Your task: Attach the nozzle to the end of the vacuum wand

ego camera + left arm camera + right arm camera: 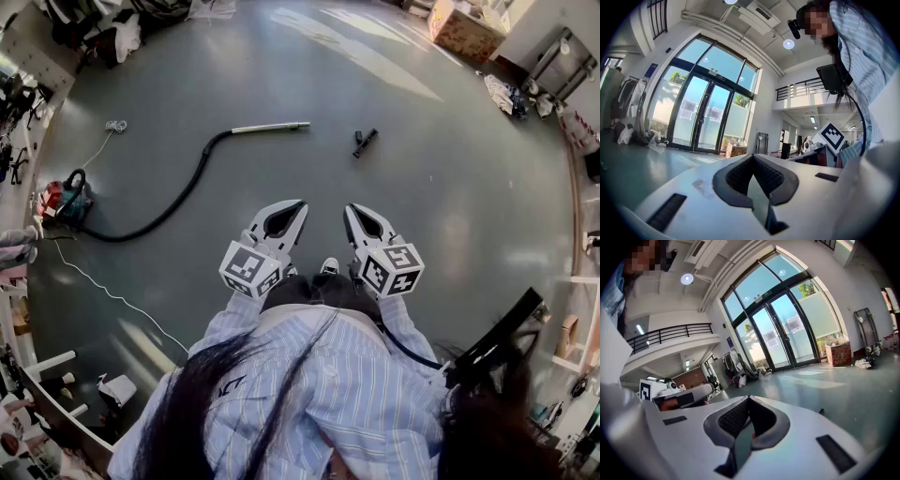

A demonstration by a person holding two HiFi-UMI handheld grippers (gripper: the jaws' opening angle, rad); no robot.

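On the grey floor lies the vacuum wand (270,127), a silver tube on a black hose (169,206) that runs left to the red and teal vacuum (64,201). The small black nozzle (364,142) lies on the floor to the right of the wand's free end, apart from it. My left gripper (298,205) and right gripper (351,210) are held side by side in front of the person's body, well short of both parts. Both are shut with nothing between their jaws. The gripper views show the left gripper (753,157) and the right gripper (749,398) looking out level across the hall.
A white cable (108,291) trails over the floor at left. Clutter and shelves line the left edge, a cardboard box (463,32) stands at the back right, and shelving runs along the right. Glass doors (701,119) close the far end of the hall.
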